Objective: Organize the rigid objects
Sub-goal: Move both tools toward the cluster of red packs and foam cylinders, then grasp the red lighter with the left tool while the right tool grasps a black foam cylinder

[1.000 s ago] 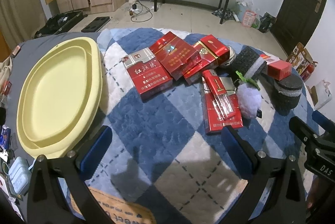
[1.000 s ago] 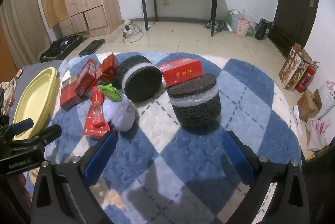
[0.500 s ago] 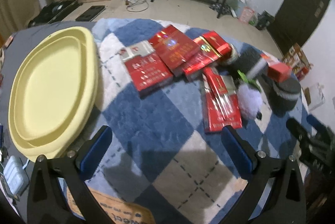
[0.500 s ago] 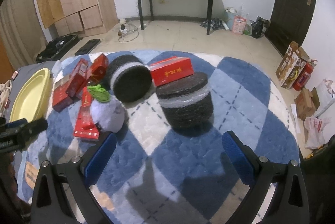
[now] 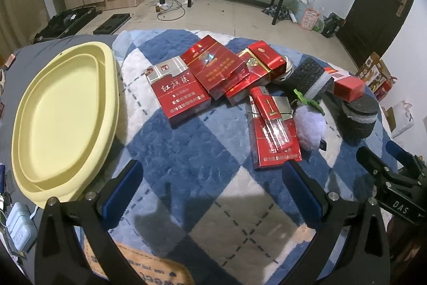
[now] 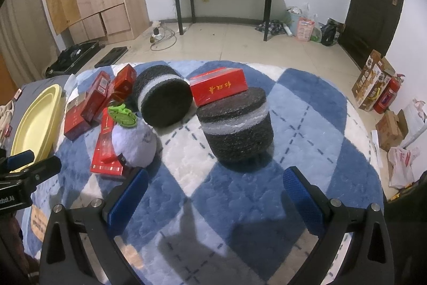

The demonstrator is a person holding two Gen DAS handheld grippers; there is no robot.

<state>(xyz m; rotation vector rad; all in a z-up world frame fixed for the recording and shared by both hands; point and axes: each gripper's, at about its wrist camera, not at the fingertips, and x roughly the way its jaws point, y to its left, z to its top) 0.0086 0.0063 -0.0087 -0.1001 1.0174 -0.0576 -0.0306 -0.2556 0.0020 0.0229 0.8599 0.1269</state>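
Boxes [image 5: 181, 91] beyond gaping left claw [image 5: 212, 194], foam stack [image 6: 237, 127] ahead of right claw [image 6: 216, 194].

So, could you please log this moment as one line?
left hand-held gripper: open, empty | right hand-held gripper: open, empty | yellow tray: empty | red boxes: on rug

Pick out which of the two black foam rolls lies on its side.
The black foam roll beside the purple plush; the other roll stands upright.

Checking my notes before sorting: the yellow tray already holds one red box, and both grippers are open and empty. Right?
Not quite: the yellow tray holds nothing, as the left wrist view shows; the red boxes lie on the rug. Both grippers, left and right, are open and empty.
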